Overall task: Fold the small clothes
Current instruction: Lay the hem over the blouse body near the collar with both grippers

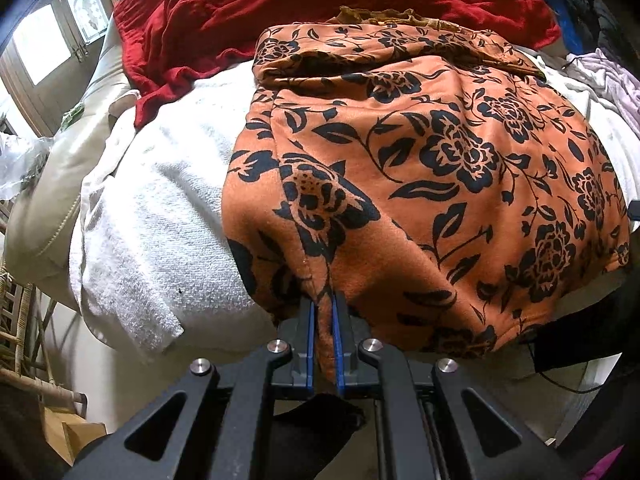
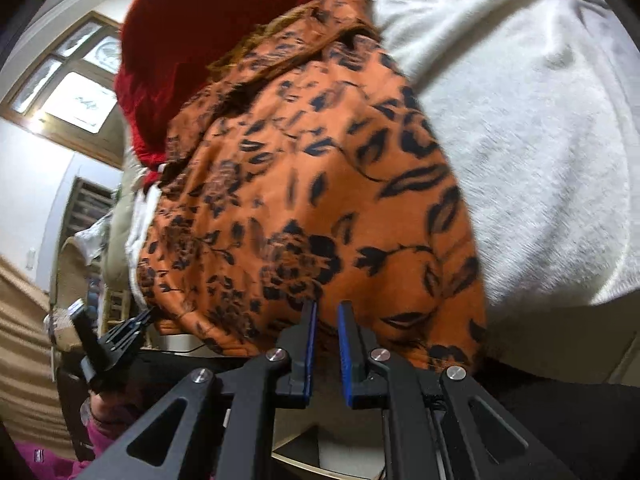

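Hand-held gripper on the left [image 1: 323,300] is pinched together on the near hem of the orange floral garment [image 1: 420,168], a ridge of cloth caught between its blue pads. Its partner, the right hand-held gripper [image 2: 327,310], appears likewise clamped on the garment's near edge, though the picture is blurred and the cloth between the pads is hard to make out. The garment lies spread on a white towel [image 1: 160,184] over what looks like a bed or sofa, its far end already doubled over near the neckline, so I judge the fold is begun but not finished: the near hem has yet to be carried across and laid flat. A red blanket [image 1: 280,12] is bunched just behind the garment and touching its far edge, which may crowd the landing spot. Pale clothes [image 1: 612,76] lie at the right.
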A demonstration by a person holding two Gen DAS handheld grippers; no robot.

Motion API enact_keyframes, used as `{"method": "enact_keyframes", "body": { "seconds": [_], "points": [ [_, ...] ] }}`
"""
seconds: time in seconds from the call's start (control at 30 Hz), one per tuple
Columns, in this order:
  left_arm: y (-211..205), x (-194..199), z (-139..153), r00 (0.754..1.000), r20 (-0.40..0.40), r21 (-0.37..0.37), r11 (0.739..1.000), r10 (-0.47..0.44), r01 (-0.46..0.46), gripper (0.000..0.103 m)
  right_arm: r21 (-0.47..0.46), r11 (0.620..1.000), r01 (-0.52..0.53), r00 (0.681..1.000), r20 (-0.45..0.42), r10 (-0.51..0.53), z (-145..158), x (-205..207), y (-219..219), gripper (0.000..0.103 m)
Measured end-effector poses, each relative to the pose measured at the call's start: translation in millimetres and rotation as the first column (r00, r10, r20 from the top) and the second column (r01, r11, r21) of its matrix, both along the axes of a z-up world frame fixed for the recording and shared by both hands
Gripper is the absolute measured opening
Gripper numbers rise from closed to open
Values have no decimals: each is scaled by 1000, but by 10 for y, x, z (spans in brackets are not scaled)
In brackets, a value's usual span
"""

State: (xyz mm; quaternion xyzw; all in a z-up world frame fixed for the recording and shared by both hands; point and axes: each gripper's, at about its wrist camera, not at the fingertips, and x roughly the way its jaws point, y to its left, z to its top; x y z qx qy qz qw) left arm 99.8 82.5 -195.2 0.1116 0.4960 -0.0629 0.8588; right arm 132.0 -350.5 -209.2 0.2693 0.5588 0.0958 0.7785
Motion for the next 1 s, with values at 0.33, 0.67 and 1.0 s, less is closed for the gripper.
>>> {"method": "enact_keyframes", "body": {
  "seconds": [0.33,0.67,1.0],
  "points": [
    [-15,-23,-7,1000,1,13,1000,-8,8,7,-56,998,31,999,-3,-32,-119,-55,-161,13],
    [-5,-22,-4,1000,0,5,1000,-8,8,7,-28,998,54,998,-10,-54,-128,-84,-168,91],
    [160,49,151,998,-47,-223,975,-30,19,7,-31,984,173,985,-8,-173,-111,-156,-475,82]
  ]
}}
